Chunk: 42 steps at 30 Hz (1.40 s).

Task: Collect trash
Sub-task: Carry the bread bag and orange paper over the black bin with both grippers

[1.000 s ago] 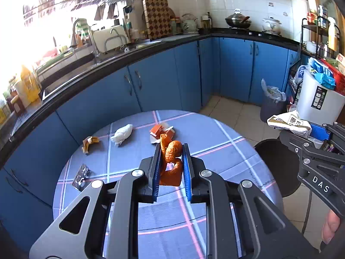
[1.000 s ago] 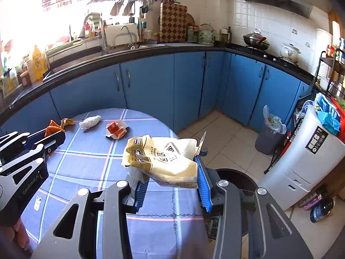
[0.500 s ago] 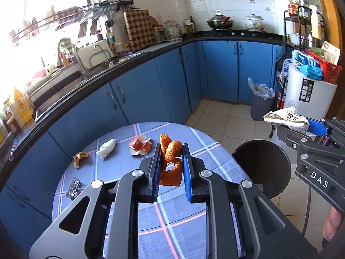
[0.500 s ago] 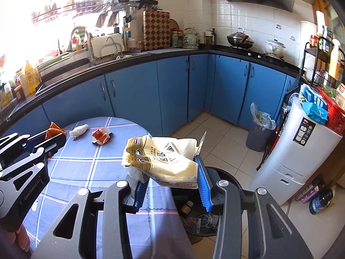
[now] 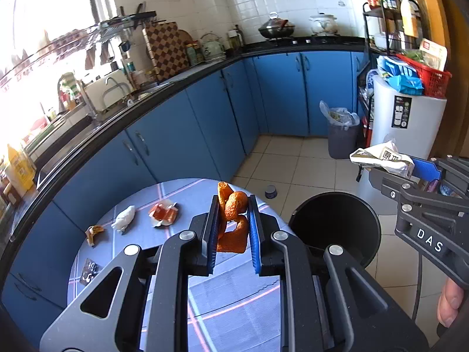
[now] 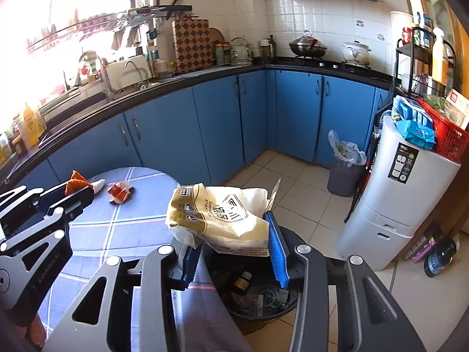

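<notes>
Both hands have swung rightward off the desk (image 5: pixel 140 234) over the last second. A moment ago the black bin (image 5: pixel 337 226) was barely in sight; now it fills the lower right of the left wrist view and lies straight under the load in the right wrist view. That puts both pieces of trash close to the drop, the right one nearest.

In the left wrist view, at the far left of the round desk, lies a small flat foil wrapper (image 5: pixel 89 271), grey and shiny. Up from it sits a curled yellow-brown scrap (image 5: pixel 93 231), then a crumpled white tissue (image 5: pixel 124 221), then a torn red and white packet (image 5: pixel 164 214), opened flat. The cloth is blue with thin pink and white lines, smooth. These four are yet to be collected.

At the centre, the left tongs (image 5: pixel 233 228) are nearly closed, their ribbed blue pads pinching a curled strip of orange peel (image 5: pixel 233 220), pitted and stiff, standing up above the tips. It hangs over the right edge of the desk, short of the bin.

To the right, the bin is round, matt black plastic. In the right wrist view its inside shows a small brown bottle (image 6: pixel 244 281) and tangled scraps.

Over it the right tongs (image 6: pixel 231 252) are part open and clamped on a crumpled paper bag (image 6: pixel 219 217), cream and mustard with printed characters, puffy and creased, wider than the grip. I'd judge release here would land it inside.
</notes>
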Tool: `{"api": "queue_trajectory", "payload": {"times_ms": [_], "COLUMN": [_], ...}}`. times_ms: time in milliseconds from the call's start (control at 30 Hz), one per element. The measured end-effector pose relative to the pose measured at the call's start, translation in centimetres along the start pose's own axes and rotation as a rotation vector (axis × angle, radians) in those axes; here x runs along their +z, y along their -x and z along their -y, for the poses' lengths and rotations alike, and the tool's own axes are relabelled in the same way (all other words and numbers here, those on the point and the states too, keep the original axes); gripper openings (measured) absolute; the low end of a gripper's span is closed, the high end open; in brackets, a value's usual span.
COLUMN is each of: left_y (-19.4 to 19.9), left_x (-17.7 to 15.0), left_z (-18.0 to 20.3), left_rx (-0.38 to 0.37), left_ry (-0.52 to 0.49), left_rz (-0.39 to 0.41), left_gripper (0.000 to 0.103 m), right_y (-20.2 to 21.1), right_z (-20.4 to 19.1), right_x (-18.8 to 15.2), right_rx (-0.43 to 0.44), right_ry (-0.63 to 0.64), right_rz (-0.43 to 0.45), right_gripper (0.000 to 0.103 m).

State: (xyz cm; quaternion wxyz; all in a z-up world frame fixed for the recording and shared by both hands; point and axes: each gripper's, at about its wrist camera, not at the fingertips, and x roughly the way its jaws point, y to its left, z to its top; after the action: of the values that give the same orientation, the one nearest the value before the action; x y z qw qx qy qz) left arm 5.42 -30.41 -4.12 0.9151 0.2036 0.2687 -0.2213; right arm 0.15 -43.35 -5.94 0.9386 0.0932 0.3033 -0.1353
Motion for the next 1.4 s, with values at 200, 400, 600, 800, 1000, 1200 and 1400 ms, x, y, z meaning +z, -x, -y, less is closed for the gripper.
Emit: {"api": "queue_trajectory", "payload": {"times_ms": [200, 400, 600, 800, 1000, 1200, 1400], "left_y": [-0.8, -2.0, -3.4, -5.0, -7.0, -9.1, -11.6], "left_x": [0.7, 1.1, 1.2, 1.3, 1.2, 1.1, 0.7], "left_z": [1.9, 3.5, 4.7, 5.8, 6.4, 6.9, 7.0], "left_rx": [-0.019, -0.036, -0.05, -0.069, -0.089, -0.1, -0.11], "left_ry": [-0.03, -0.055, -0.075, -0.089, -0.098, -0.096, -0.087], "left_rz": [-0.004, -0.015, -0.034, -0.054, -0.08, -0.11, -0.145], "left_gripper": [0.019, 0.019, 0.019, 0.019, 0.019, 0.019, 0.019], "right_y": [-0.6, -1.6, -3.0, -4.7, -6.7, -8.9, -11.6], "right_z": [1.9, 3.1, 4.1, 5.2, 5.8, 5.9, 5.8], "right_x": [-0.1, -0.3, -0.5, -0.8, -1.3, -1.8, -2.6], "right_rx": [-0.004, -0.007, -0.008, -0.013, -0.017, -0.015, -0.017], "right_ry": [-0.032, -0.049, -0.06, -0.081, -0.087, -0.085, -0.086], "right_rz": [-0.009, -0.024, -0.043, -0.074, -0.108, -0.146, -0.195], "right_gripper": [0.04, 0.04, 0.04, 0.042, 0.042, 0.042, 0.042]}}
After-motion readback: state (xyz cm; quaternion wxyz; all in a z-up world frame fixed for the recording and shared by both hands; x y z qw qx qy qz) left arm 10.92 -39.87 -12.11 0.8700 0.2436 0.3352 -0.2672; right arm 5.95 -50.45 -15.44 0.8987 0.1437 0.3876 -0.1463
